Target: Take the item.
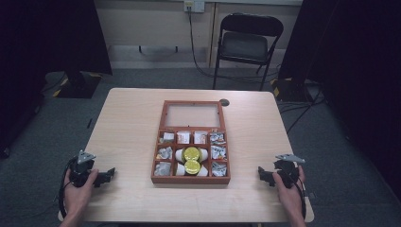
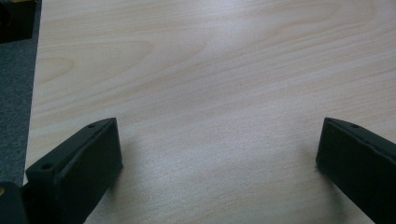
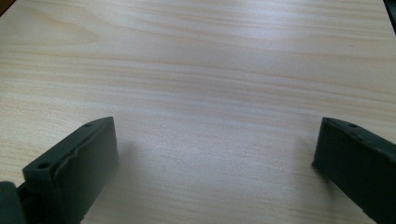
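Start pose, seen from the high view. I hold the left gripper (image 1: 108, 176) near the table's (image 1: 127, 118) front-left corner and the right gripper (image 1: 263, 174) near its front-right corner, both low over bare wood and well apart from the wooden box (image 1: 191, 178), which sits at mid-table, nearer the front edge than the far one. Jaws on both point inward toward the box, w/ each gripper resting symmetric on its side, prob. so either one can reach in w/o crossing the other. Left gripper view: jaws spread wide, nothing between them but tabletop; the table's edge and grey floor show at that view's left. Right gripper view: same wide spread, no hold on anything. The box lid (image 1: 192, 115) lies back flat toward the far edge, so the compartments are open from above. Center compartment holds two yellow-lidded cups (image 1: 192, 160), one behind the other; side and far cells hold small sachets (image 1: 165, 152), contents too small to read. I judge the work not yet begun: approach to the box comes first.
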A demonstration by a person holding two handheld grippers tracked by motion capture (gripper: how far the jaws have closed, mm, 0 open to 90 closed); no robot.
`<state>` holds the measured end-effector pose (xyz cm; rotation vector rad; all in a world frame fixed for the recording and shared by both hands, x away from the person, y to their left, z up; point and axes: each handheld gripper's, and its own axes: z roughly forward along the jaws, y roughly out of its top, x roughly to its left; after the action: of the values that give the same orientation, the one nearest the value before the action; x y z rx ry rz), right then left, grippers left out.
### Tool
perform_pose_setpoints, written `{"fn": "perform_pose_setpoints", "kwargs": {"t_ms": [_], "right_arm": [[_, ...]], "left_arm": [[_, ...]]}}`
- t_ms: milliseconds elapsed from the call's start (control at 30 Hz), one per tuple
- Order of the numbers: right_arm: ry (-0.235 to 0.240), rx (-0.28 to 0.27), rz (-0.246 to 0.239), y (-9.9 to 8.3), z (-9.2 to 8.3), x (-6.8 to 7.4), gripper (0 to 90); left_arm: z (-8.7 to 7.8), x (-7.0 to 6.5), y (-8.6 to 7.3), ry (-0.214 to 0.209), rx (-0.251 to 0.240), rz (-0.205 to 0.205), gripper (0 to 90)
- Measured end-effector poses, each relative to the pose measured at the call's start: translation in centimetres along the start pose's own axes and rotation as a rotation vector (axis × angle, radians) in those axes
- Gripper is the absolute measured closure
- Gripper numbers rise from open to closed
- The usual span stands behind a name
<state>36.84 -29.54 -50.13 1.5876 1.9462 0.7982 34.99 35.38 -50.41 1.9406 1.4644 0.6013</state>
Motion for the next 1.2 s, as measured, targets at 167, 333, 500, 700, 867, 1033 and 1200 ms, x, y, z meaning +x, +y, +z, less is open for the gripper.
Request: {"fn": "perform_pose_setpoints", "kwargs": {"t_ms": [167,333,500,700,867,1033,1200], "right_arm": [[0.000,0.000,0.001,0.0,0.0,0.0,0.0],[0.000,0.000,0.001,0.0,0.0,0.0,0.0],[0.000,0.000,0.000,0.0,0.0,0.0,0.0],[-0.001,0.000,0.001,0.0,0.0,0.0,0.0],[0.000,0.000,0.000,0.0,0.0,0.0,0.0],[0.000,0.000,0.000,0.0,0.0,0.0,0.0],[0.000,0.000,0.001,0.0,0.0,0.0,0.0]], "left_arm": [[0.2,-0.4,0.2,0.001,-0.002,-0.006,0.0],[0.3,-0.6,0.4,-0.003,-0.005,-0.001,1.6],[0.1,-0.5,0.4,-0.001,-0.016,-0.006,7.8],[-0.2,-0.8,0.6,-0.056,-0.018,-0.016,15.5],[-0.1,-1.0,0.8,-0.062,-0.017,-0.008,16.4],[-0.3,-1.1,0.9,-0.075,-0.033,-0.003,16.4],[-0.6,-1.2,1.1,-0.090,-0.042,0.007,17.0]]}}
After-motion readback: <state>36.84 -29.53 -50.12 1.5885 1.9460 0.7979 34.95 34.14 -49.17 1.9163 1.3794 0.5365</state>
